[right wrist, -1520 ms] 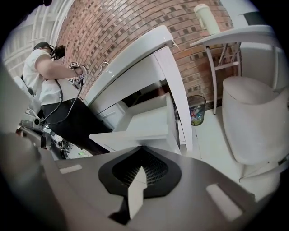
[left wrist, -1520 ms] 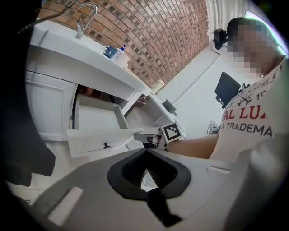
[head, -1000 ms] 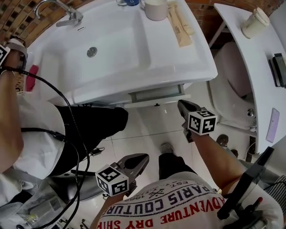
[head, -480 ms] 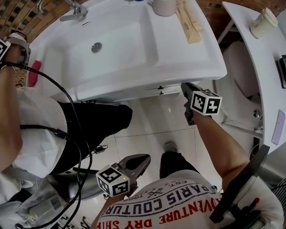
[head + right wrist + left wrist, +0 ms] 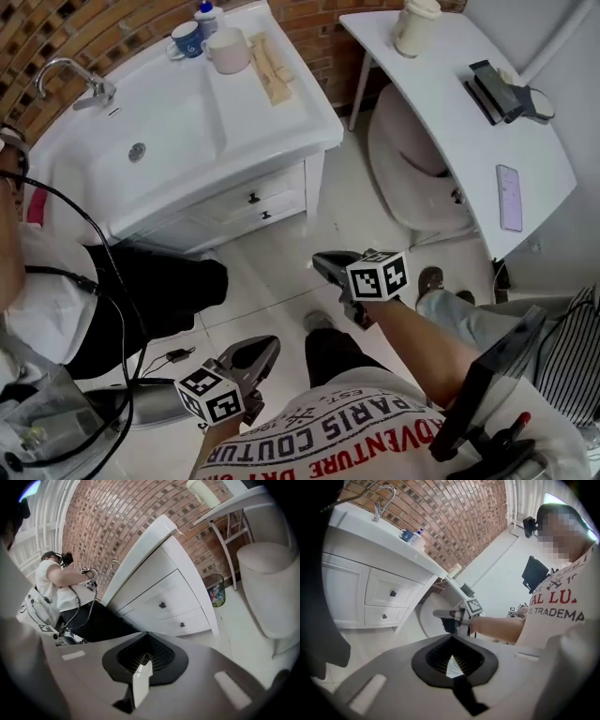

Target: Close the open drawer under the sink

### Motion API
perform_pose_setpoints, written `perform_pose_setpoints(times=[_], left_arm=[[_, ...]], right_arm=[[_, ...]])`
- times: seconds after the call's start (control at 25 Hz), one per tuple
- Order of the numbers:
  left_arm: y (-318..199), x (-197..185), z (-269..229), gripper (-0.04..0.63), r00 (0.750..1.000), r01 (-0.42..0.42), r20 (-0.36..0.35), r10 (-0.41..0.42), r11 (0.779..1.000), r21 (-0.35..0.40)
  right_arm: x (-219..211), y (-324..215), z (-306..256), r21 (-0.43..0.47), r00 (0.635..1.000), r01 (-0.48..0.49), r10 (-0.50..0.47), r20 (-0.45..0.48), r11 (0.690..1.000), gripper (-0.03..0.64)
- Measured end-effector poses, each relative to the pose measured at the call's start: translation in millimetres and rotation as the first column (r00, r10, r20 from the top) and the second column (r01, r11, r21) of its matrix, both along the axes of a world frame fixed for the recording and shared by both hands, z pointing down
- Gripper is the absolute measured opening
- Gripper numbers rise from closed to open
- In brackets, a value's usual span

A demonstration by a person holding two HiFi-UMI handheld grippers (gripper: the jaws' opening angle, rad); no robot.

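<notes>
The white vanity (image 5: 309, 127) under the sink (image 5: 150, 155) has two drawers with dark knobs. The upper drawer (image 5: 253, 194) and the lower drawer (image 5: 267, 216) both sit flush with the cabinet front, as also shows on the upper drawer (image 5: 162, 603) in the right gripper view. My right gripper (image 5: 324, 263) hovers over the floor, well back from the drawers, shut and holding nothing. My left gripper (image 5: 266, 346) hangs lower and nearer my body, also shut and empty. In the left gripper view the drawers (image 5: 389, 595) lie far off to the left, with the right gripper (image 5: 440, 614) beyond my jaws.
A second person in black trousers (image 5: 159, 291) with trailing cables stands at the vanity's left. A round pale seat (image 5: 403, 159) and a white side table (image 5: 459, 112) with a phone (image 5: 509, 197) stand to the right. Cups (image 5: 227, 49) sit on the sink top. A small bin (image 5: 215, 591) stands by the wall.
The drawer stood open a second ago; my right gripper pushed it in, and it is now flush. I have since drawn back, and the right gripper has come away from the vanity.
</notes>
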State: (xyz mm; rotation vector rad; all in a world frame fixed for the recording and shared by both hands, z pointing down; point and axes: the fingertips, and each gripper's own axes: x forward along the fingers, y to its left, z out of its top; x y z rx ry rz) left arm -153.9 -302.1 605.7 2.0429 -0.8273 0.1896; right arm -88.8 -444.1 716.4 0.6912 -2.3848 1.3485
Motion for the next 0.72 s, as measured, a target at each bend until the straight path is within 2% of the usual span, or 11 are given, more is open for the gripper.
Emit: perform_pose_setpoints(times=[0.16,0.28,0.48,0.72], left_arm=[[51,24,-29,-0.018,0.999,-0.036,-0.013,0.037,0.998,0.053],[95,39,-55,-0.018,0.998,-0.058,-0.010,0.060,0.990,0.127],[210,61,-113,-0.018,0.997,-0.061,-0.023,0.067,0.978,0.198],[313,71,-197,-0.018,0.996,-0.041,-0.055,0.065,0.934,0.355]], right_arm=[[32,107,-52,-0.004,0.998,0.037,-0.037,0.050,0.999,0.010],[49,173,-106,0.079,0.994,0.078,-0.083,0.073,0.994,0.009],[72,309,-203,0.213,0.982,0.131,-0.157,0.108,0.968,0.009],[85,432,-306,0.379,0.969,0.165,-0.222,0.112,0.910,0.009]])
